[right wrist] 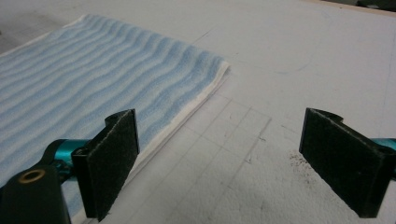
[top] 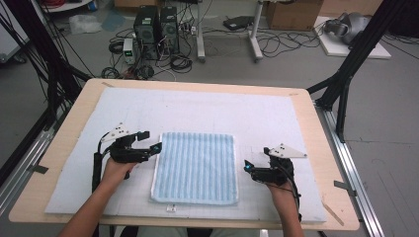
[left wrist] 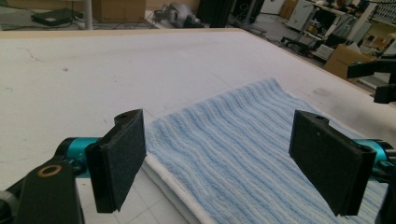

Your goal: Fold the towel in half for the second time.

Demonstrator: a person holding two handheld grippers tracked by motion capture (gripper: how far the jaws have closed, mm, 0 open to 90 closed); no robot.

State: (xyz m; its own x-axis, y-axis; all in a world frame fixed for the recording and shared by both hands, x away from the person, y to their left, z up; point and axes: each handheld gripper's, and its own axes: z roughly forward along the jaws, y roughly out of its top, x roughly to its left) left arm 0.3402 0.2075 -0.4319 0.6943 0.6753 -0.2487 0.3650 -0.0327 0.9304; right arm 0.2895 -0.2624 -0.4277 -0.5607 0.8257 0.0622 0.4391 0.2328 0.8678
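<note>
We see the towel (top: pixel 194 167) lying flat, folded, mid-mat (top: pixel 257 113). Our left gripper (top: pixel 157 147) hovers at its left edge, jaws spread; our right gripper (top: pixel 246 167) sits just beside its right edge, jaws spread too. Cables and computers (top: pixel 155 24) clutter the floor beyond.

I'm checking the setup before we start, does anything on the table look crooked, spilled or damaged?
Nothing stands out. The blue striped towel lies flat and roughly square on the white mat, and the left gripper and right gripper sit open at its sides.
</note>
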